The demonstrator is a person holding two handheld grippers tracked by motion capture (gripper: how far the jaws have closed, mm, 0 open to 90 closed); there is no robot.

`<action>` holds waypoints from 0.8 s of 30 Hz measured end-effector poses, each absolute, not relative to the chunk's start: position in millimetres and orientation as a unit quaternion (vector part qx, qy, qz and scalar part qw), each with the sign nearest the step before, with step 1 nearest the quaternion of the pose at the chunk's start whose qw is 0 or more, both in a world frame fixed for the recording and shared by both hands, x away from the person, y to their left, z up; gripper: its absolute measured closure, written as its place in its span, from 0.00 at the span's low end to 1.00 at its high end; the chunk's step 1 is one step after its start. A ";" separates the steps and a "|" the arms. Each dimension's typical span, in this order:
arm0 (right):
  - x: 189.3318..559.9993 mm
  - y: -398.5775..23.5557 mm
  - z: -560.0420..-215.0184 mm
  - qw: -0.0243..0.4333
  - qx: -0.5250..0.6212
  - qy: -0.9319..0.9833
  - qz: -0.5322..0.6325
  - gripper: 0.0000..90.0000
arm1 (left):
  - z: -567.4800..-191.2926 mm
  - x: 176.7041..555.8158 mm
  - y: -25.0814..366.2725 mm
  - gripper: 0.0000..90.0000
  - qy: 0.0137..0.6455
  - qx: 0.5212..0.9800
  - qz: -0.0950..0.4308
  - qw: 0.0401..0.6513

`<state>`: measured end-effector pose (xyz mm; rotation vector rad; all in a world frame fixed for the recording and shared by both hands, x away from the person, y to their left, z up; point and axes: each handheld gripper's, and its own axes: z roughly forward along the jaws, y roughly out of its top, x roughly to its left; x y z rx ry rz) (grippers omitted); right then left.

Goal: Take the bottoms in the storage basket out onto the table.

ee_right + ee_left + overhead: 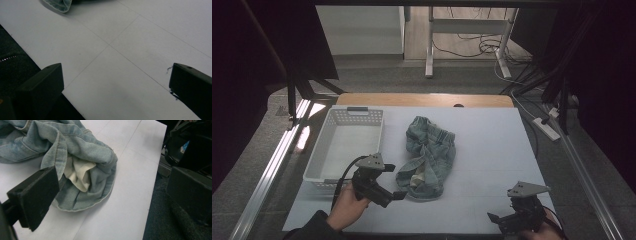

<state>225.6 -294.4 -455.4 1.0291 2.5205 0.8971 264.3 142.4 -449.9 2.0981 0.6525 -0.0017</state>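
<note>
Reaching toward crumpled denim jeans [428, 157] at centre frame, the left tool [398, 195] spreads wide at the hem; a low, square bite should gather both layers. At lower right, the right tool [496, 220] hovers wide above the table [492, 150].

A lab or recording workspace. A white-covered table [492, 150] fills the centre of the high view, framed by aluminium rails [272, 170] at left and right. Dark curtains [242, 60] hang at both upper corners. At upper centre, cables [482, 47] trail across grey carpet beneath a desk frame [430, 45]; a power strip [546, 127] lies at right.
</note>
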 end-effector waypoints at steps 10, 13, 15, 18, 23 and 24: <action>225.6 -294.2 -455.4 0.137 0.356 0.871 0.310 0.00 | -451.8 259.1 151.8 0.00 0.276 0.848 0.001 0.453; 225.6 -294.2 -455.4 0.137 0.356 0.871 0.309 0.00 | -452.0 257.6 155.4 0.00 0.280 0.846 0.002 0.453; 225.6 -294.2 -455.5 0.138 0.356 0.871 0.309 0.00 | -452.1 256.7 157.8 0.00 0.282 0.845 0.003 0.454; 225.6 -294.1 -455.5 0.138 0.356 0.871 0.309 0.00 | -452.5 255.3 160.9 0.00 0.286 0.844 0.003 0.454; 225.6 -294.1 -455.5 0.138 0.356 0.871 0.309 0.00 | -453.0 252.4 166.4 0.00 0.292 0.841 0.005 0.455; 225.6 -294.1 -455.5 0.138 0.356 0.871 0.309 0.00 | -453.2 251.8 167.4 0.00 0.294 0.841 0.006 0.455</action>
